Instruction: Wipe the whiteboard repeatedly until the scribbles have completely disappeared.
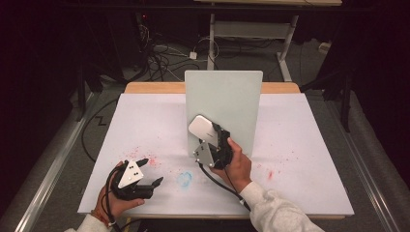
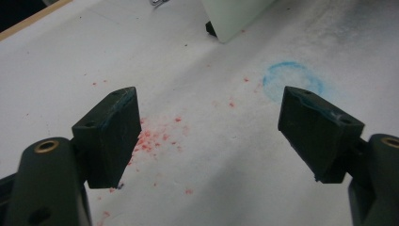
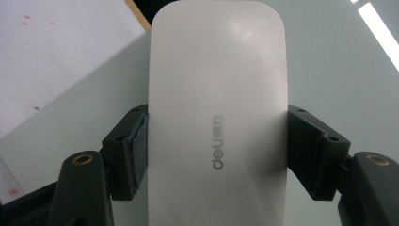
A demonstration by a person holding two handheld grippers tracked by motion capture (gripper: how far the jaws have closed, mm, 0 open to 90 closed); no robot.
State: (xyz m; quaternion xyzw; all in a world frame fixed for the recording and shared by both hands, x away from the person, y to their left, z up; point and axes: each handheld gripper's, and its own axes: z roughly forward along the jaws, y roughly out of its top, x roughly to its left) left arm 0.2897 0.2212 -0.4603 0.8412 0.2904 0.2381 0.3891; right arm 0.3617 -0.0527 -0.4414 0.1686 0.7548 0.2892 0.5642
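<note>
A white rounded slab marked "deli" (image 3: 216, 113), likely an eraser, is clamped between the jaws of my right gripper (image 3: 217, 150). In the high view that white slab (image 1: 202, 127) is held up against the lower left part of an upright pale board (image 1: 232, 104), with my right gripper (image 1: 209, 140) just below it in the person's hand. My left gripper (image 1: 151, 172) rests low over the white table sheet near the front left, jaws wide apart. Its jaws (image 2: 207, 136) hold nothing, with red specks (image 2: 157, 136) on the sheet between them.
A faint blue ring mark (image 1: 184, 179) lies on the white sheet (image 1: 300, 159) between the two hands, also seen as a blue ring (image 2: 292, 80). Red specks (image 1: 270, 174) dot the sheet right of the board. Cables and table legs lie on the floor beyond the far edge.
</note>
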